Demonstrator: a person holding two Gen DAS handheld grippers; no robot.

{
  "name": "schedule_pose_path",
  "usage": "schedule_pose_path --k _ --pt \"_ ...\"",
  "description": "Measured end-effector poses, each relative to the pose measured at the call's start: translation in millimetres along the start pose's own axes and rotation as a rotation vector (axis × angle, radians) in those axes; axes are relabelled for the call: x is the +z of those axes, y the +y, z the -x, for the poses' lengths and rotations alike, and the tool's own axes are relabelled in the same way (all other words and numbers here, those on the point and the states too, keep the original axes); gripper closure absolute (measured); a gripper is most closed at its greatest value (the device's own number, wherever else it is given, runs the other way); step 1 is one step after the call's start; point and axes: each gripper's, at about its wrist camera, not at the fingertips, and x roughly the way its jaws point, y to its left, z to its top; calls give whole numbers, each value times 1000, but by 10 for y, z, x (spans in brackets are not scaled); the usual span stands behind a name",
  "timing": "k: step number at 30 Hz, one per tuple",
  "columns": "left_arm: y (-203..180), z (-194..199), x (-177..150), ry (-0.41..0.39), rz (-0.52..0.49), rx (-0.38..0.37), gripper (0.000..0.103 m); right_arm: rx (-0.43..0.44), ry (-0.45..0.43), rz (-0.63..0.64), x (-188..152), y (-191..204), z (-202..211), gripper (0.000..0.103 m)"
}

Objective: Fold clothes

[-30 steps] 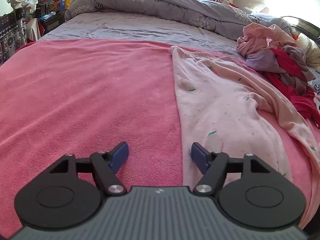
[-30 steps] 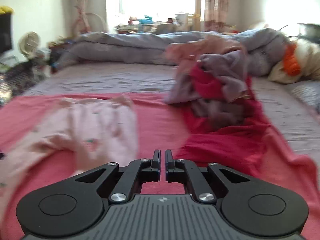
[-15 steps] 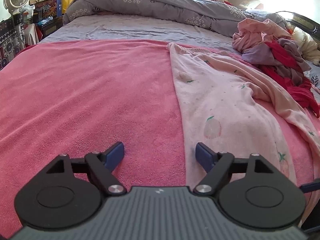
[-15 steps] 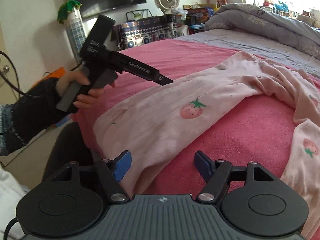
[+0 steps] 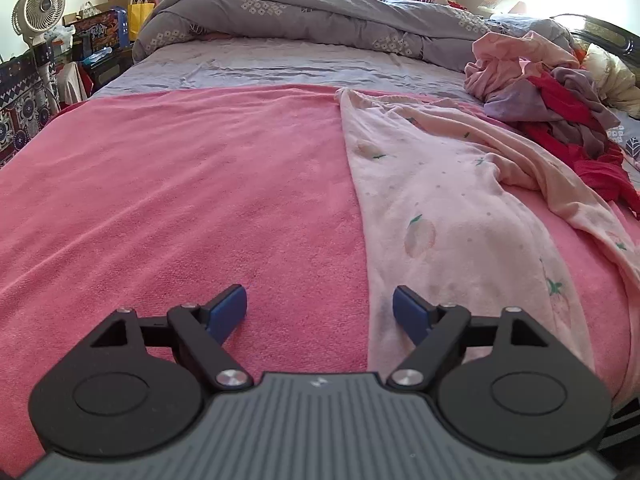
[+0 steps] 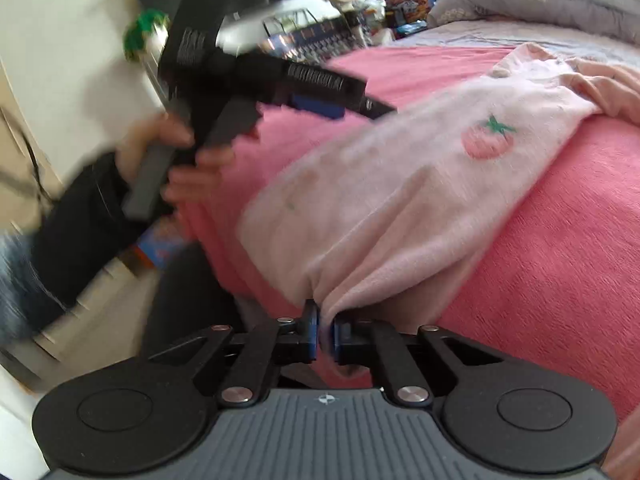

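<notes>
**Right tongs pinched on pyjama hem; left tongs apart over the bed**

No containers in my views; the clothes lie loose on the bed.

Pale pink strawberry-print garment (image 5: 448,208) is spread lengthwise on the pink blanket (image 5: 180,184) that covers the near part of the bed, running from the near edge toward the grey sheet (image 5: 256,64). Its far end reaches the blanket's far border; a second layer or leg trails off toward the bed's right edge.

My right tongs (image 6: 326,334) are together, clamped on a gathered bit of that garment (image 6: 400,208) at the near edge of the bed. Cloth bunches up out of the blue pads (image 6: 311,330).

My left tongs (image 5: 320,312) stand wide apart, nothing between them. They hover at the near edge: left pad over bare blanket, right pad over the garment's left border. I cannot tell whether they touch. The right camera catches them (image 6: 360,98), motion-blurred, in the person's hand (image 6: 176,160).

Heap of unfolded clothes (image 5: 552,112), pink, red and mauve, sits by the far right edge. Grey duvet (image 5: 320,16) rolled up along the far side.
</notes>
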Motion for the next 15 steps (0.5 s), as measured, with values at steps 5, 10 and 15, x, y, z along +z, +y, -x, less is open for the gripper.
schedule_pose_path --k 5,10,15 --pt "233 331 38 -70 34 28 21 364 -305 -148 461 -2 780 94" --pt "392 438 56 -95 59 55 21 436 -484 -243 667 -258 1199 94" --pt "351 293 -46 -44 68 20 21 43 -342 -265 586 -617 840 82"
